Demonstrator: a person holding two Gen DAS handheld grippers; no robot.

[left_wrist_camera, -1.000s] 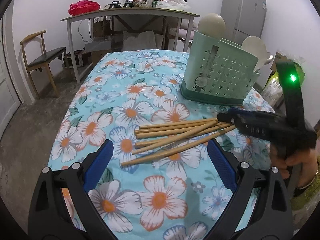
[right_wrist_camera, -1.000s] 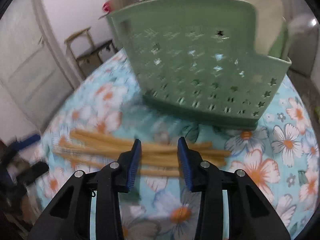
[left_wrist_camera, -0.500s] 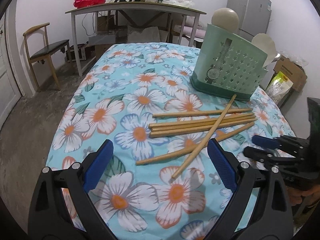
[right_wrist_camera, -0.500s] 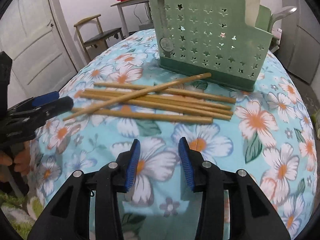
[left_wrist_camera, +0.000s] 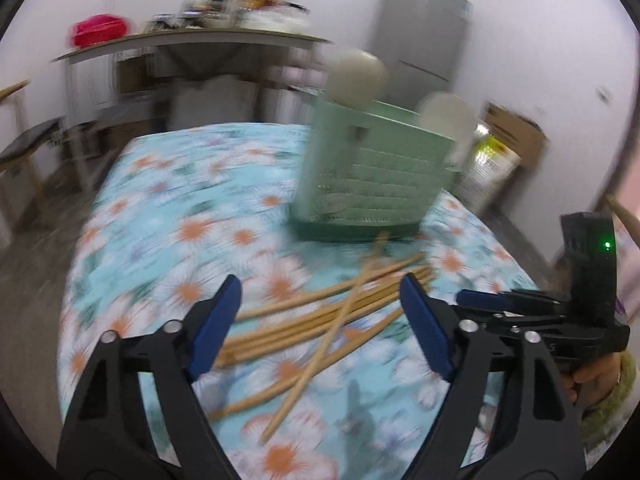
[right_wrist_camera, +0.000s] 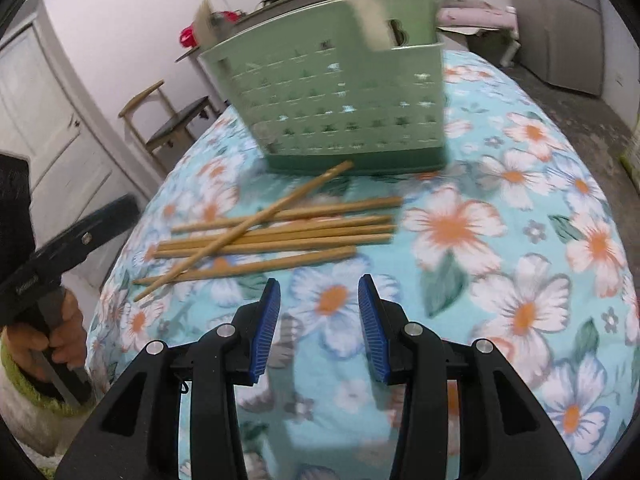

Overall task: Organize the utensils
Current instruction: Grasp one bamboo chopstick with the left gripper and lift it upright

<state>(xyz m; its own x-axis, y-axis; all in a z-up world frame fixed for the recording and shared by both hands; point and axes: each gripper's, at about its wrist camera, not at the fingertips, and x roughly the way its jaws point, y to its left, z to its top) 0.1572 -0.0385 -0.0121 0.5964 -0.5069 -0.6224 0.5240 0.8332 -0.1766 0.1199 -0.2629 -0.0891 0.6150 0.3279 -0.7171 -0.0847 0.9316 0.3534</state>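
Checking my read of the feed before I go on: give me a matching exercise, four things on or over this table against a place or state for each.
Things:
1. green utensil caddy
2. wooden chopsticks
3. left gripper
4. right gripper

Places or states:
A. loose pile flat on the floral tablecloth
B. jaws closing, chopsticks seen beyond them, none gripped
C. standing upright behind the pile, pale utensils sticking up from it
D. jaws apart, only cloth between them

Pairs: 1-C, 2-A, 3-B, 4-D
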